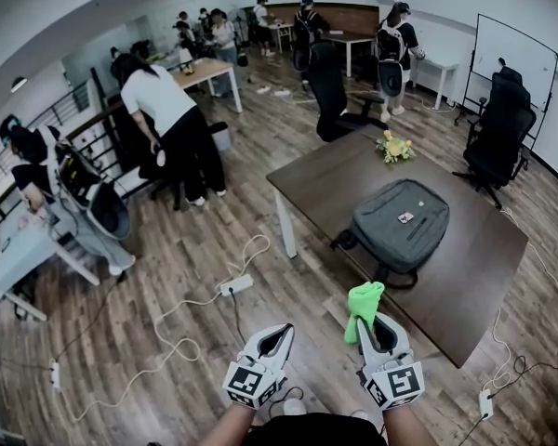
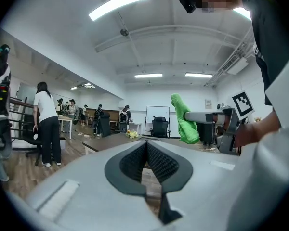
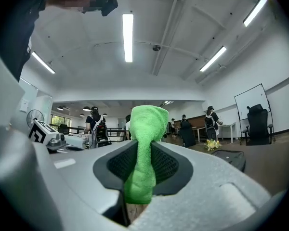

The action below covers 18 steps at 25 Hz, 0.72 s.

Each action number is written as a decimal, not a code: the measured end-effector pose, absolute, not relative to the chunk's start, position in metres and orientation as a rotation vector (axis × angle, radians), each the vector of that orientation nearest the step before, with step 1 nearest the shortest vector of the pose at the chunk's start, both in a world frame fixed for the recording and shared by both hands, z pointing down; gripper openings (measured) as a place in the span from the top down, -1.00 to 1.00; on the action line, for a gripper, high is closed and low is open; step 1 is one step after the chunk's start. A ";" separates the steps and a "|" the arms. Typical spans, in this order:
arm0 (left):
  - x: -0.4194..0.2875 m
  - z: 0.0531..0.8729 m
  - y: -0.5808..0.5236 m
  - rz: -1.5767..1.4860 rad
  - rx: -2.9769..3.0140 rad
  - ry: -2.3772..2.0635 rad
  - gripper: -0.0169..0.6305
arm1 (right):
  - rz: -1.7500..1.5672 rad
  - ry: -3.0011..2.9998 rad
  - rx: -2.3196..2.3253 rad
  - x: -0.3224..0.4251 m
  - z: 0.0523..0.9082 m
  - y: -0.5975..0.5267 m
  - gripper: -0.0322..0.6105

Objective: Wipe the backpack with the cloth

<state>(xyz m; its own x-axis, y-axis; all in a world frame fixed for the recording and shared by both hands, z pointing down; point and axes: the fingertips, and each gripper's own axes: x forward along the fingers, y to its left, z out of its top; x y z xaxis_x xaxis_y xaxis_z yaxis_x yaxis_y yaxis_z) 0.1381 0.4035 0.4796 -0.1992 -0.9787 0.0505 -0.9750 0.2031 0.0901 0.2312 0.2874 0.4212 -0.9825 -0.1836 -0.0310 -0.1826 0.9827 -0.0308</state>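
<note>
Cloth [image 1: 364, 301], bright green, stands bunched upright in right gripper [image 1: 369, 325].

1. Room bright and even. Light comes from long ceiling tubes [image 3: 127, 36], which burn out to plain white in both gripper views.
2. In the head view we note flatter, dimmer light. The shadow beside the table [image 1: 488, 258] is faint and soft-edged.
3. Floor [image 1: 195, 249] reads paler toward the far end.
4. Heavy fisheye in all three views: straight lines bow, and the corners of the gripper views go black.
5. Close to each gripper lens the foreground is soft. The cloth [image 3: 143, 143] shows its texture, and we find the far room small but fairly sharp.
</note>
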 end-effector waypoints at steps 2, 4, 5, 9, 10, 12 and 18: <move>0.126 0.479 0.408 -0.055 1.933 -2.357 0.89 | -0.044 3.098 -0.290 0.218 0.422 0.294 0.64; 0.113 0.478 0.412 -0.052 1.943 -2.352 0.89 | -0.044 3.102 -0.294 0.206 0.423 0.301 0.64; 0.106 0.478 0.414 -0.052 1.945 -2.350 0.89 | -0.043 3.105 -0.293 0.200 0.424 0.304 0.64; 0.086 0.483 0.412 -0.064 1.946 -2.328 0.89 | -0.029 3.134 -0.298 0.179 0.428 0.305 0.64; 0.082 0.485 0.410 -0.065 1.945 -2.323 0.89 | -0.031 3.142 -0.301 0.174 0.430 0.303 0.64; 0.071 0.489 0.403 -0.066 1.938 -2.316 0.89 | -0.036 3.153 -0.302 0.163 0.433 0.295 0.64; 0.034 0.489 0.364 -0.044 1.937 -2.308 0.89 | -0.035 3.182 -0.288 0.114 0.443 0.254 0.64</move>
